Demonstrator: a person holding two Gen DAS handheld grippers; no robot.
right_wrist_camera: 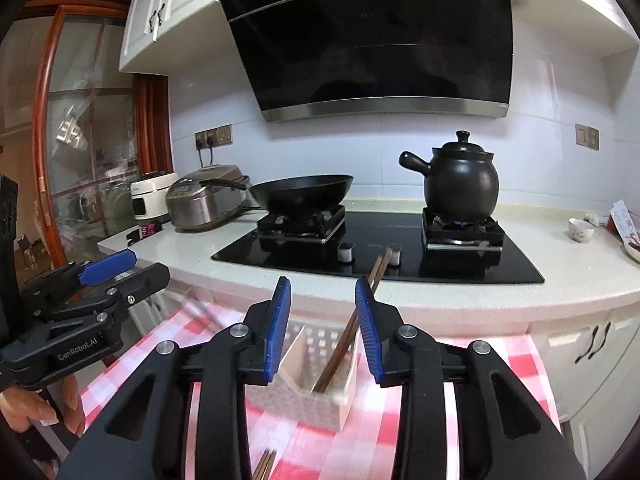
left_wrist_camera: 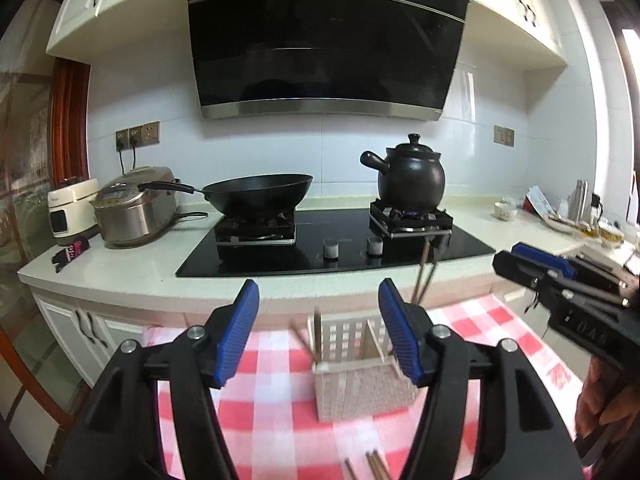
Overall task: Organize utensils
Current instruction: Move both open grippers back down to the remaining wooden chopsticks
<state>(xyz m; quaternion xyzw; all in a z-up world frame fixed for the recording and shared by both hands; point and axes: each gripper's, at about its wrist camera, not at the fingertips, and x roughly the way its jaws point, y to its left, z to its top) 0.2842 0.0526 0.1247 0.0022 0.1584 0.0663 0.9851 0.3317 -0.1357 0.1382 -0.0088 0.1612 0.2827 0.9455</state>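
The left gripper (left_wrist_camera: 318, 332) hangs with its blue pads parted and nothing pressed between them; the white woven basket (left_wrist_camera: 362, 384) sits beyond the gap, on the red and white checked cloth (left_wrist_camera: 272, 420). The right gripper (right_wrist_camera: 323, 330) is also parted, more narrowly, with no pad touching anything. In the right wrist view the same basket lies past its fingers, and a pair of brown chopsticks (right_wrist_camera: 340, 344) stands in the compartment at about 3 o'clock of the divider, leaning up toward 1 o'clock over the counter edge. In the left wrist view another pair of chopsticks (left_wrist_camera: 308, 338) leans in the basket's 9 o'clock compartment, blurred. More loose chopsticks (left_wrist_camera: 374, 466) lie on the cloth at 6 o'clock of the basket, near the frame's bottom edge.

Behind the cloth runs a pale counter (left_wrist_camera: 132, 260) with a black glass stove (left_wrist_camera: 340, 248). A black wok (left_wrist_camera: 256, 194) rests on the burner at 10 o'clock of the basket; a black clay pot (left_wrist_camera: 412, 176) sits on the burner at 1 o'clock, with a small blue flame beneath it. A steel rice cooker (left_wrist_camera: 134, 208) stands at 9 o'clock of the wok
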